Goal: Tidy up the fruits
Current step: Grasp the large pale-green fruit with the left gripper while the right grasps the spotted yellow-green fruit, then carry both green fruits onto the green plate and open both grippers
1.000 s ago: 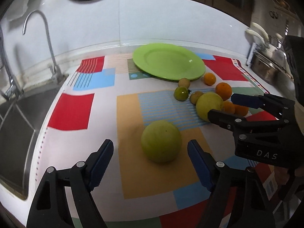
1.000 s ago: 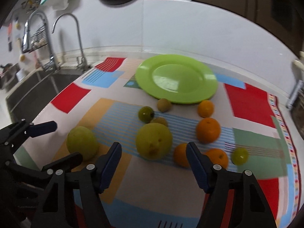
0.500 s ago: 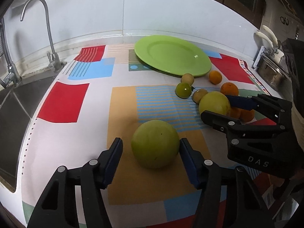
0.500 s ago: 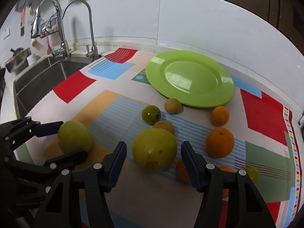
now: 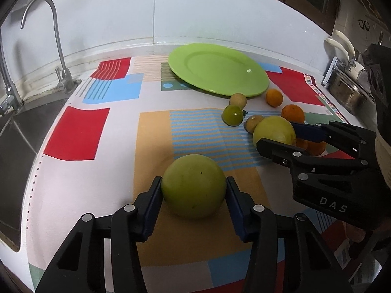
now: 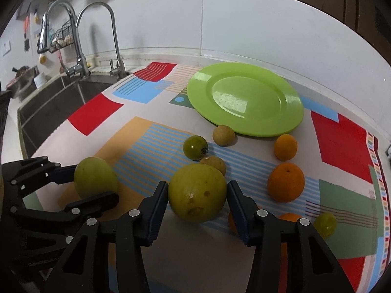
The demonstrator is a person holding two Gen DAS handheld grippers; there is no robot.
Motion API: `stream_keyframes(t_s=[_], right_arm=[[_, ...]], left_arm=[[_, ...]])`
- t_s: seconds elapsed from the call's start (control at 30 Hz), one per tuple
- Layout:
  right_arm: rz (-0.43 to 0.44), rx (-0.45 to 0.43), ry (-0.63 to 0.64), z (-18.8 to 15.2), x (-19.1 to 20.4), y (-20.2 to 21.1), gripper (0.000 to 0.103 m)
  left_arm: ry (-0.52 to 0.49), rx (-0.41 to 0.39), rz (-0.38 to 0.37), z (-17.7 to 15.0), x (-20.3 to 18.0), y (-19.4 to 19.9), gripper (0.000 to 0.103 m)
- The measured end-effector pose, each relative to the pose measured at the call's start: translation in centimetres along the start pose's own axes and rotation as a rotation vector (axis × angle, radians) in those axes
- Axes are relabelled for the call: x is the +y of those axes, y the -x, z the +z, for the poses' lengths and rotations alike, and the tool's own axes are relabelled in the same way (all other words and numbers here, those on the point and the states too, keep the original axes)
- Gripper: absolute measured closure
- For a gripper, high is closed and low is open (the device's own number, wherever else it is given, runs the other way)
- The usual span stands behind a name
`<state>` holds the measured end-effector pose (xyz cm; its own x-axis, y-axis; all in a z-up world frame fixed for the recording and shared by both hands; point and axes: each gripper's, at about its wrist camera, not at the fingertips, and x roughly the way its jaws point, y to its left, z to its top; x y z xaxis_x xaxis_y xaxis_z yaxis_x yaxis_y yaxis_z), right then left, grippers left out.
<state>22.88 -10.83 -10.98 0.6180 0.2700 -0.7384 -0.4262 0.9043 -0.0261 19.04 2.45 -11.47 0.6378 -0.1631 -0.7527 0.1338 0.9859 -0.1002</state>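
Both grippers' fingers [image 5: 156, 195] have just closed onto green fruits [image 5: 193, 185].

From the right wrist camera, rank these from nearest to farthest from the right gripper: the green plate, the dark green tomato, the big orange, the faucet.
1. Big orange, just right of the right gripper, on the cloth.
2. Dark green tomato, ahead, slightly left.
3. Green plate, farther back, toward the wall.
4. Faucet, far left, at the sink.
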Motion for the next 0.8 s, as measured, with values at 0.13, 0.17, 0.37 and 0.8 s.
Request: stream_keyframes(t_s=[0.13,0.17,0.37,0.8], right_arm=[[0.003,-0.018,-0.021,0.1,0.0,0.9,0.053],[0.003,-0.025,-0.028,0.1,0.0,1.2,0.053],[-0.009,-0.070,-0.073,0.8,-0.7,3.1,0.053],[-0.053,-0.168,-0.073,4.3,-4.1,5.5,0.053]], left_arm=[[0.003,-0.008,-0.005,0.3,0.1,0.7,0.053],[0.013,-0.003,-0.014,0.4,0.2,1.0,0.054],[-0.006,-0.053,-0.019,1.8,-0.2,2.7,0.054],[-0.120,-0.174,-0.021,8.1,-2.8,3.0,0.053]])
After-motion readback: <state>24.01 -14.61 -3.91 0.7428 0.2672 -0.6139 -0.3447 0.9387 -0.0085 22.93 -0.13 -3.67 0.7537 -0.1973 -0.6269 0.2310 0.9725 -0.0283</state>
